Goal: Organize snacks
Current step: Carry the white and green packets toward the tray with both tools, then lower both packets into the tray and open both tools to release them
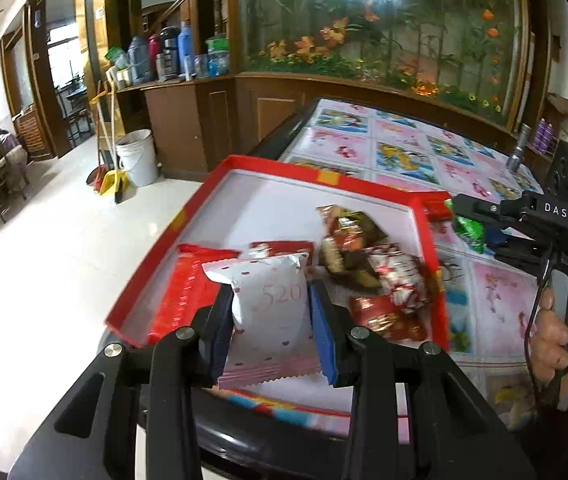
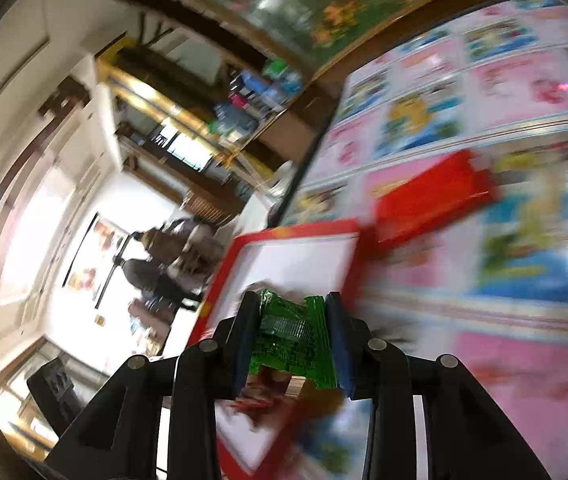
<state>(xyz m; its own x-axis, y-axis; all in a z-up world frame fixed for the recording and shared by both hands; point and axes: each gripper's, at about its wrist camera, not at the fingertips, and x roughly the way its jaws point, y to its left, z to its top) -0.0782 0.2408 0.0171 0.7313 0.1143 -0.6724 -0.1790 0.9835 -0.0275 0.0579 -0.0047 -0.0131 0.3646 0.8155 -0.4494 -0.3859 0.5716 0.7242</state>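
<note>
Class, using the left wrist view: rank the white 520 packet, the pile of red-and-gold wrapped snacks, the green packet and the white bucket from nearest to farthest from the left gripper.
1. White 520 packet: gripped between the left gripper fingers.
2. Pile of red-and-gold wrapped snacks: inside the red tray, just right.
3. Green packet: past the tray's right rim, in the right gripper.
4. White bucket: on the floor, far left.

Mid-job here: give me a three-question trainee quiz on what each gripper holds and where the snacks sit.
1. True or false: the left gripper is shut on the white 520 packet.
2. The right gripper holds a packet of which colour? A red, B green, C blue
3. Fill in: the loose snacks lie in the red-rimmed ____.

Key: 1 true; 2 B, the green packet; 3 tray.
</note>
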